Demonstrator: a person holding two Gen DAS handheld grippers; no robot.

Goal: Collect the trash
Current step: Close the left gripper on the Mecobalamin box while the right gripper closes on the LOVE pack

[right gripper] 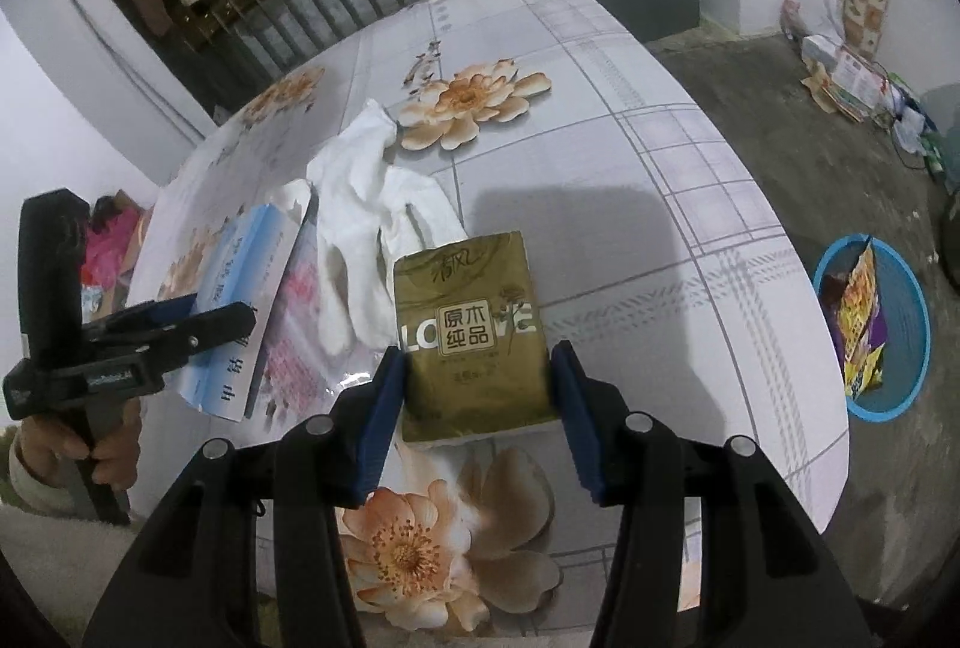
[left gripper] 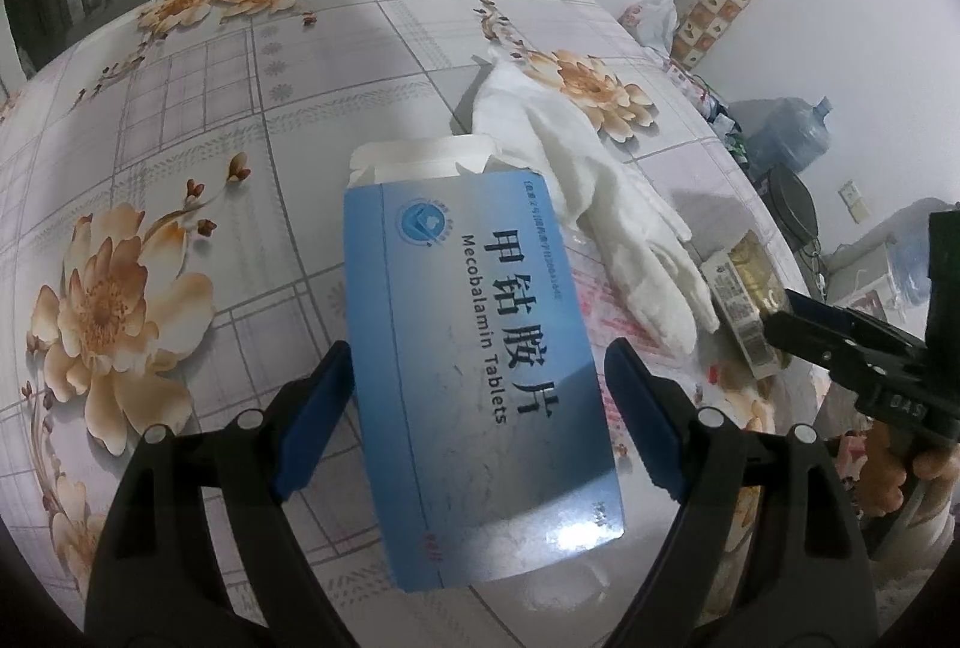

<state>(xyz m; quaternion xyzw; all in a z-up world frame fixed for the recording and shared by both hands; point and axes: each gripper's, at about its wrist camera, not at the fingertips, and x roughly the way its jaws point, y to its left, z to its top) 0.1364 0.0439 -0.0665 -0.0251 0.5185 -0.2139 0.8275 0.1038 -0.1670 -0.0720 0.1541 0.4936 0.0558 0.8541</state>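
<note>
Tissue pack (right gripper: 474, 333): laid lower centre of the right wrist frame, long axis along the fingers, clasped by the right gripper (right gripper: 475, 408); blue basin (right gripper: 912, 348) seen far right; tablet box (left gripper: 480, 378) gripped by the left gripper (left gripper: 477, 417), lower centre of its frame.

The left gripper (left gripper: 474, 408) has its blue pads either side of a blue Mecobalamin tablet box (left gripper: 474, 366), pressing its long edges, the white end flap open at the far end. Beyond it a white glove (left gripper: 600, 186) lies on the flowered tablecloth (left gripper: 198, 120). At right, the right gripper (left gripper: 774, 315) touches a gold tissue pack (left gripper: 741, 294).
</note>
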